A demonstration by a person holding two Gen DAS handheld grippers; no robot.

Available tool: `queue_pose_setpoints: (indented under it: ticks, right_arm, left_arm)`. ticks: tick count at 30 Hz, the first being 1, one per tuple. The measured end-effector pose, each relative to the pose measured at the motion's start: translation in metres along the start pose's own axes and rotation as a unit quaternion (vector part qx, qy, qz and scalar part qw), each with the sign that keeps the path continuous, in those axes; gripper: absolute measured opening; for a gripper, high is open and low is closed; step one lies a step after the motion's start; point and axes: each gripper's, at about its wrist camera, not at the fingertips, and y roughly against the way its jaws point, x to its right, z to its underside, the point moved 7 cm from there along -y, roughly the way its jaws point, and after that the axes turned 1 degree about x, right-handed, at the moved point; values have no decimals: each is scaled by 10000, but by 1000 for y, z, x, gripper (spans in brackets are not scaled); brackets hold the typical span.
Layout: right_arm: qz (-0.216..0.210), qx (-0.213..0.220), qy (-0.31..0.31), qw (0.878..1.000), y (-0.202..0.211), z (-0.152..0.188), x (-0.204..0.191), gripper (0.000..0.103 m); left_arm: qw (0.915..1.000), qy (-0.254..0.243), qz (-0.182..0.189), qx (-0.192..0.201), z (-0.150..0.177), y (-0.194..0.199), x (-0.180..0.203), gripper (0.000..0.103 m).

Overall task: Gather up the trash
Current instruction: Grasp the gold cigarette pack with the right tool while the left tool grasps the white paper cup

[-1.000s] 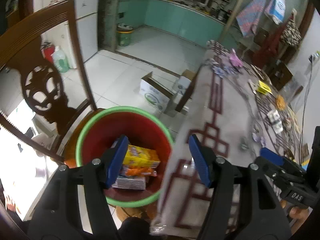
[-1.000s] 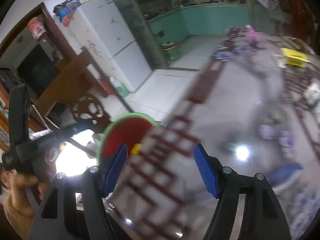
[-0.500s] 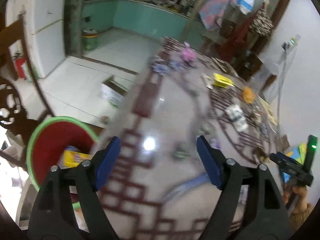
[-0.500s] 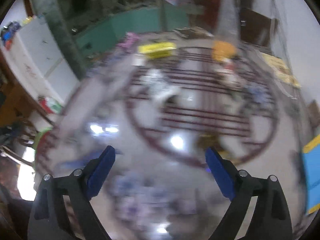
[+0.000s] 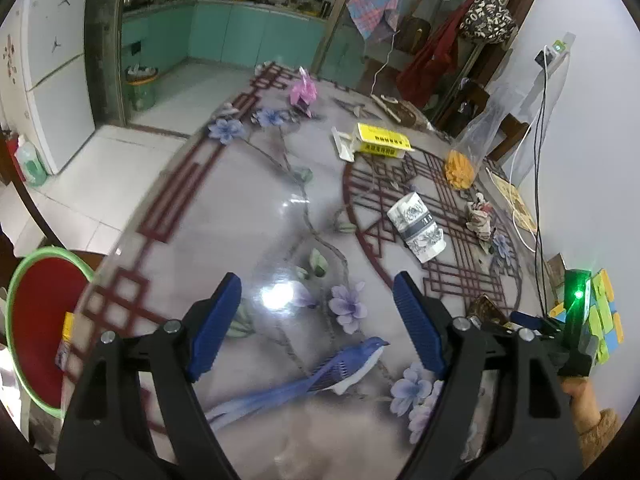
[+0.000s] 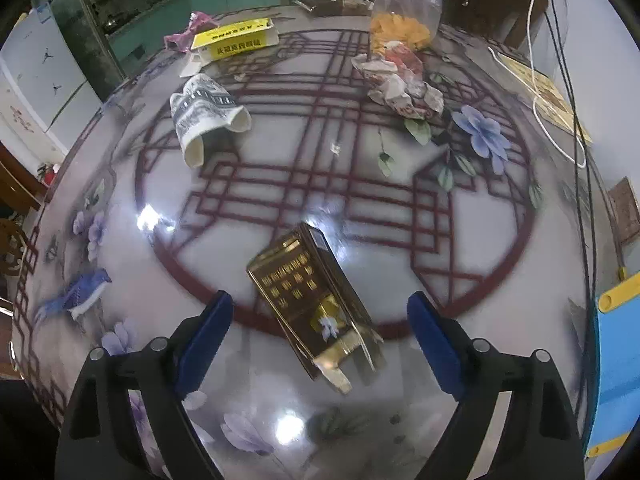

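So the gold box lay flat on the table, right out front of the right gripper, its near end sitting between the blue pads but not touching either. Its long axis ran away from the gripper, tilted a bit to the left, so the jaws straddled the narrow side, which looked handy for a pinch. Those jaws had just closed a touch but stood wide and empty. The left gripper was also spread, nothing in it, over bare table, with the box off to its right, so the right hand was clearly nearer. Cup, wrapper, yellow box sat further out; bin off the left gripper's left.
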Motion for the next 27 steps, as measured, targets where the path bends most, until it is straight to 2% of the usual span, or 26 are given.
queue_pose_setpoints:
  ticks: [2, 4, 6, 8, 9, 11, 12, 16, 20, 23, 27]
  right_arm:
    - [-81, -4, -27, 10000, -2, -1, -1, 83]
    - [-108, -70, 6, 9999, -8, -6, -7, 74]
    - [-44, -221, 143, 9996, -13, -1, -10, 70]
    - [85, -384, 370, 9985, -19, 5, -14, 66]
    - [105, -349, 452, 9983, -19, 4, -16, 62]
    - [81, -332, 532, 9980, -15, 6, -19, 44]
    - [4, -335, 493, 9982, -13, 7, -19, 42]
    - [-69, -210, 461, 9987, -6, 6, -20, 39]
    - [-352, 167, 91, 9992, 13, -8, -12, 39]
    - [-465, 446, -139, 9978, 27, -21, -5, 40]
    - [-629, 599, -453, 9952, 37, -28, 5, 41]
  left_arm:
    - [9999, -39, -53, -94, 4, -11, 6, 76]
    - [9997, -120, -122, -178, 7, -20, 12, 76]
    - [9993, -208, -162, -270, 12, -29, 19, 76]
    - [9989, -289, -193, -329, 16, -38, 25, 81]
    - [9987, -324, -202, -340, 18, -42, 29, 81]
    - [9983, -392, -186, -386, 21, -49, 36, 81]
    - [9981, -437, -177, -393, 23, -52, 41, 81]
    - [9965, -732, -234, -329, 27, -63, 62, 81]
    - [9952, -914, -195, -274, 31, -77, 84, 83]
    - [9973, -673, -189, -210, 19, -94, 99, 83]
    - [9994, -205, -166, -206, -7, -121, 121, 83]
